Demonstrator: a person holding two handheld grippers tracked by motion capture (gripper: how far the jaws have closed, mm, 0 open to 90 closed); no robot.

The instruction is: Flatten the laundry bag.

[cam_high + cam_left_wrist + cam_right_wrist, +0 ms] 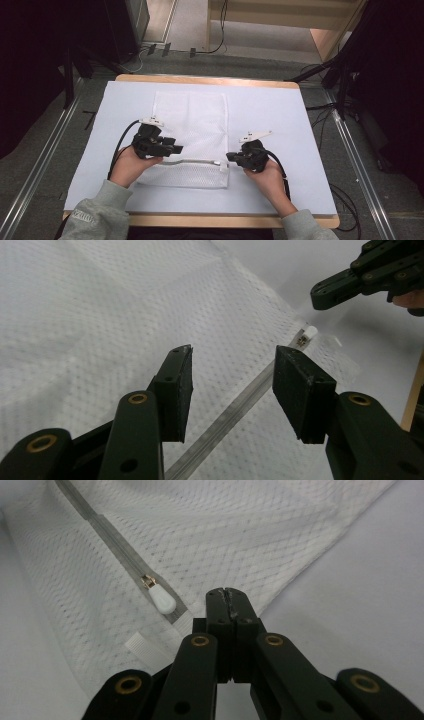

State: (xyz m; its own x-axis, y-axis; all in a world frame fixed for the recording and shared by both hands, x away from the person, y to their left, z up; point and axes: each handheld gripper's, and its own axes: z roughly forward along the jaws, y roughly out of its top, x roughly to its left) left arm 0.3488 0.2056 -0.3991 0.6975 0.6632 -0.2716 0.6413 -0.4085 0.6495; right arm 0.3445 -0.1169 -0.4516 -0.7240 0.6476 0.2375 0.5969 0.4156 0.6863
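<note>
The right gripper point(227, 594), at the bottom centre of its own view, is sitting with its jaws pressed together just beside the white zipper pull point(162, 600), apparently pinching the bag's edge there, though the cloth between the pads is hidden. That would be anchoring the corner. The left gripper point(232, 385) is hovering with jaws spread, straddling the zipper track point(235, 412), likely lining up a grip on it. The white mesh laundry bag point(192, 127) is lying flat in the middle of the high view on the pale table mat point(300, 150).
</note>
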